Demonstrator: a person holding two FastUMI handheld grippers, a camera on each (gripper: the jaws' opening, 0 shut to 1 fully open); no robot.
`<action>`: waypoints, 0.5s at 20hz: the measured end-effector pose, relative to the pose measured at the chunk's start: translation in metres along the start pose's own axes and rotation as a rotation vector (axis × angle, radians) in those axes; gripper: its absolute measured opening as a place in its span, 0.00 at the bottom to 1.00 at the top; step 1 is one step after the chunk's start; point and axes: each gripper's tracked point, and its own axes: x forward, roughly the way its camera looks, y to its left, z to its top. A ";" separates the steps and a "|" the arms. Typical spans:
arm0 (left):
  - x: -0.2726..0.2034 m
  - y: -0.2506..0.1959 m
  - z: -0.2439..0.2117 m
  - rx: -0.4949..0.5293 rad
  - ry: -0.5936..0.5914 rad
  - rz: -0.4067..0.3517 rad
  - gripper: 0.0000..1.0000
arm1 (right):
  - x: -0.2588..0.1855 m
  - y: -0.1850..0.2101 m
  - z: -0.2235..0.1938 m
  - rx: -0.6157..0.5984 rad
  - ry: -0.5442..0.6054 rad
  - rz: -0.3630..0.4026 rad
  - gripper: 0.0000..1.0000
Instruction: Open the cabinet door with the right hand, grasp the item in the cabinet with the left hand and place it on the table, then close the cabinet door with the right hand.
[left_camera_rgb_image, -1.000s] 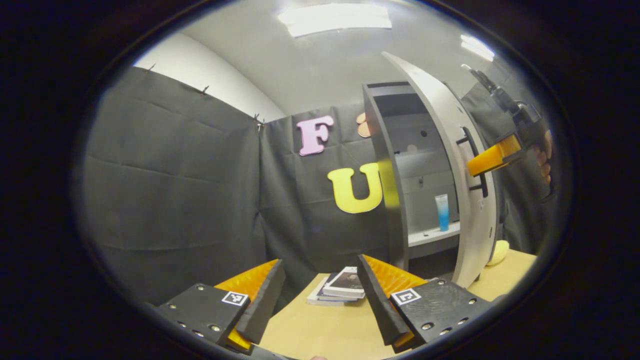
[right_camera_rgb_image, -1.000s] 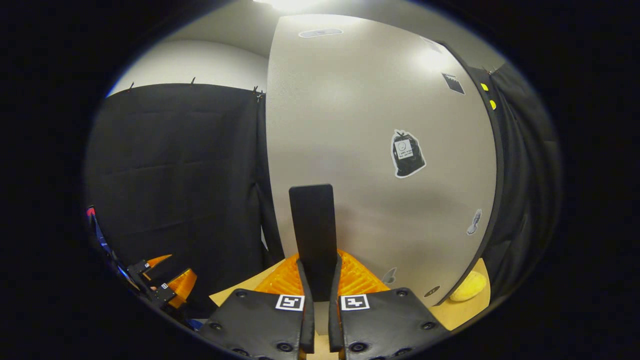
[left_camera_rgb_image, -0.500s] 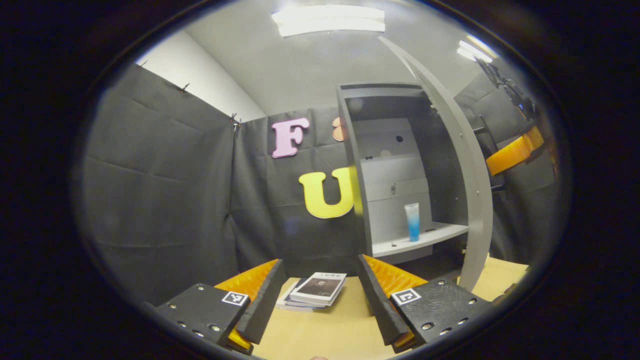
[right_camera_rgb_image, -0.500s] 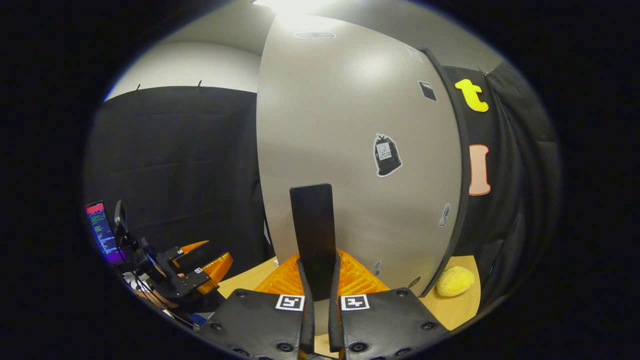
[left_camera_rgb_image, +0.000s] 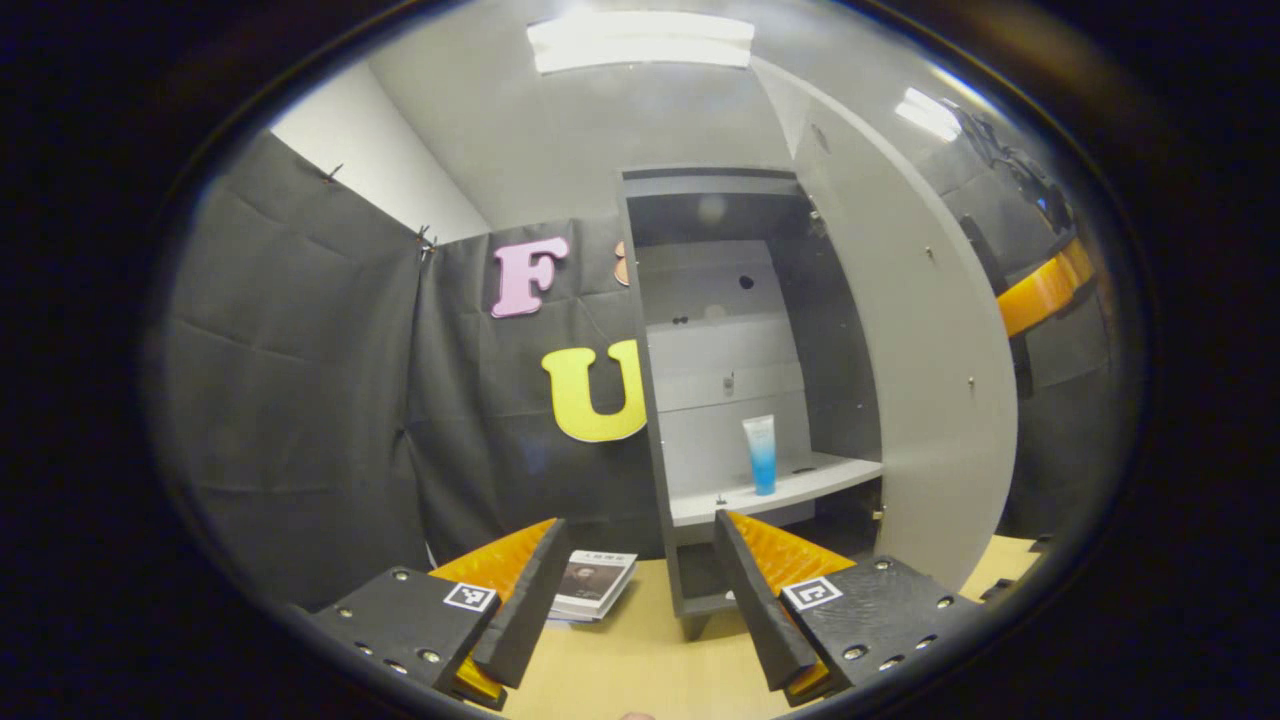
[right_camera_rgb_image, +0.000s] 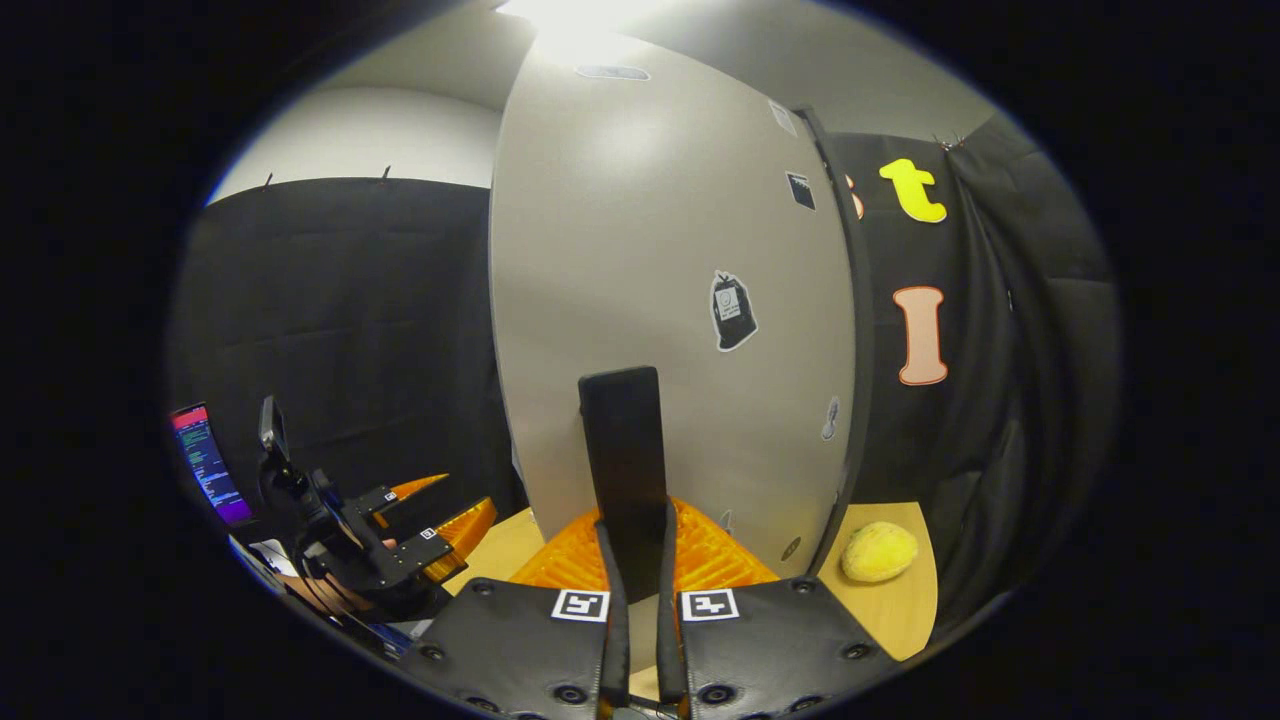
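The grey cabinet (left_camera_rgb_image: 735, 210) stands with its door (left_camera_rgb_image: 930, 400) swung wide. A tube, clear on top and blue below (left_camera_rgb_image: 760, 455), stands upright on the cabinet's shelf (left_camera_rgb_image: 790, 490). My left gripper (left_camera_rgb_image: 640, 590) is open and empty, low over the table and short of the shelf. In the right gripper view, my right gripper (right_camera_rgb_image: 637, 530) is shut on the black door handle (right_camera_rgb_image: 622, 440) on the door's outer face (right_camera_rgb_image: 670, 300). From the left gripper view the right gripper (left_camera_rgb_image: 1040, 290) peeks out past the door's edge. The left gripper (right_camera_rgb_image: 420, 540) also appears low left in the right gripper view.
A small stack of books (left_camera_rgb_image: 595, 585) lies on the wooden table (left_camera_rgb_image: 640, 660) left of the cabinet. A yellow lump (right_camera_rgb_image: 880, 550) rests on the table (right_camera_rgb_image: 905, 610) behind the open door. A lit screen (right_camera_rgb_image: 205, 465) stands at the far left.
The door has swung further open with my right gripper still shut on its handle. The cabinet's inside and the tube now sit nearer the middle of the left gripper view.
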 end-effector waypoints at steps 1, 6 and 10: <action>0.002 -0.004 0.000 -0.006 -0.002 -0.005 0.88 | -0.004 -0.004 0.000 -0.003 -0.002 -0.014 0.08; 0.008 -0.030 0.003 -0.020 -0.006 -0.039 0.88 | -0.028 -0.032 -0.003 0.014 -0.027 -0.089 0.12; 0.007 -0.047 0.004 -0.018 -0.007 -0.067 0.88 | -0.043 -0.056 -0.004 0.025 -0.043 -0.166 0.11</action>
